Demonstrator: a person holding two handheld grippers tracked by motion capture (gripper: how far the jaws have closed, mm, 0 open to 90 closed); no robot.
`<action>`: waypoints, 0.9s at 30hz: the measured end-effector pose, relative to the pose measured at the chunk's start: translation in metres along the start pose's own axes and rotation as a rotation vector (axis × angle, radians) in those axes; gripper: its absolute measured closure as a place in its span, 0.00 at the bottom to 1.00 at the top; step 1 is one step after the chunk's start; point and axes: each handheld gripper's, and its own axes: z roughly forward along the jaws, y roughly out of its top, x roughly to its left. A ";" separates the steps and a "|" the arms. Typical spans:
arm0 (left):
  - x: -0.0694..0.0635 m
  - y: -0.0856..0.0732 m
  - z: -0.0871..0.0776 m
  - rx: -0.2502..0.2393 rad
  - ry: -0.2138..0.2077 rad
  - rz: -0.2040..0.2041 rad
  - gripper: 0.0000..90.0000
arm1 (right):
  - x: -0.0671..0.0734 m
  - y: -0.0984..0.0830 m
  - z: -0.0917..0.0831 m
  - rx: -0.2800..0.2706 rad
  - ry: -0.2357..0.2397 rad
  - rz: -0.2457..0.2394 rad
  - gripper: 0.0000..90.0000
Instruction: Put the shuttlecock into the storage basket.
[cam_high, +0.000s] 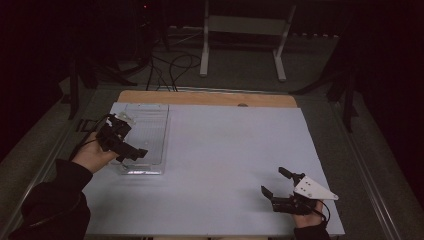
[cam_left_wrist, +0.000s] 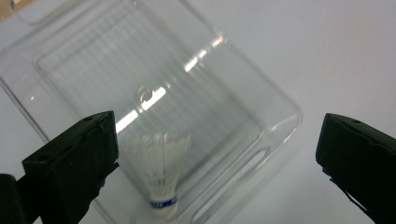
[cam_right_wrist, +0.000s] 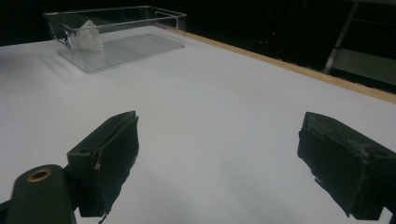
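Note:
A clear plastic tray (cam_high: 150, 125) lies on the left of the white table sheet (cam_high: 225, 145). Inside it, near one end wall, a white feather shuttlecock (cam_left_wrist: 162, 175) with a blue band on its cork lies on the tray (cam_left_wrist: 196, 84) floor. My left gripper (cam_high: 132, 155) hovers over the tray's near end, open (cam_left_wrist: 215, 154), with the shuttlecock below and between its jaws, untouched. My right gripper (cam_high: 272, 180) rests open at the front right, far from the tray (cam_right_wrist: 126, 32), with nothing between its jaws (cam_right_wrist: 224, 158). From there the shuttlecock (cam_right_wrist: 88, 35) appears at the tray's left end.
A wooden table edge (cam_high: 205, 98) runs along the far side of the sheet. Beyond it, on the dark floor, stand a white metal frame (cam_high: 245, 30) and loose cables (cam_high: 170, 70). Metal rails (cam_high: 370, 190) flank the table.

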 end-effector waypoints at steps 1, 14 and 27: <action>-0.001 0.001 0.000 -0.002 0.006 -0.001 0.00 | 0.000 0.000 0.000 0.001 0.000 -0.001 0.14; -0.021 0.021 0.001 -0.070 0.008 0.047 0.00 | 0.000 0.000 0.000 0.002 -0.001 0.007 0.14; -0.041 0.033 0.012 -0.186 -0.096 0.104 0.00 | 0.000 0.000 0.000 0.003 0.000 0.006 0.14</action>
